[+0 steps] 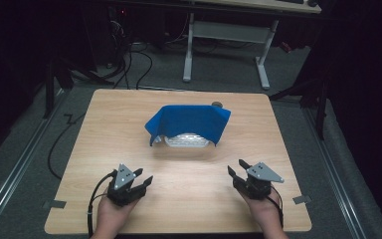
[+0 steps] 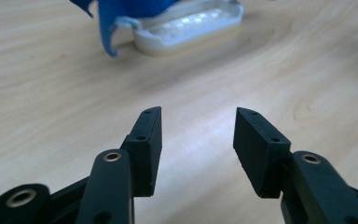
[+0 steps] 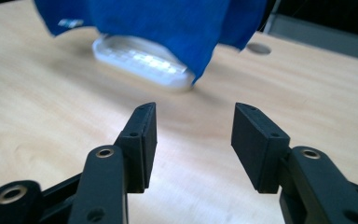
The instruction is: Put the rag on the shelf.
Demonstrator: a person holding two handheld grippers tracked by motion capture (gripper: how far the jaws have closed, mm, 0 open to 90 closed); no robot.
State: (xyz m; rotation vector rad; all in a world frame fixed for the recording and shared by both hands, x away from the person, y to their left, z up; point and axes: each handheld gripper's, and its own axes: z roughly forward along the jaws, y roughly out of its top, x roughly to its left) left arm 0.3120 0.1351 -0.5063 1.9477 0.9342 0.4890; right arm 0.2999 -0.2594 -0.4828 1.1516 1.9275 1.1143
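Ahead of your black left gripper (image 2: pixel 198 135) and black right gripper (image 3: pixel 193 128): deep blue cloth (image 1: pixel 191 121), white ribbed tray (image 1: pixel 188 141) beneath, pale wood-grain table (image 1: pixel 189 189) under both.

Here's the table (image 1: pixel 129 114), and at its middle, a touch toward the far edge, sits a tray (image 1: pixel 187 141) with a cloth (image 1: pixel 189 122) draped over it, the cloth covering the tray's far part and hanging down its left and right sides while the near rim pokes out underneath. Just behind the cloth, close to the far edge, there's a small round thing (image 1: pixel 217 104), too small to tell what. Down by the near edge, the left gripper (image 1: pixel 144 178) rests toward the near left corner and the right gripper (image 1: pixel 236 168) toward the near right corner, well apart, both pointing in toward the tray, nothing between their spread jaws.
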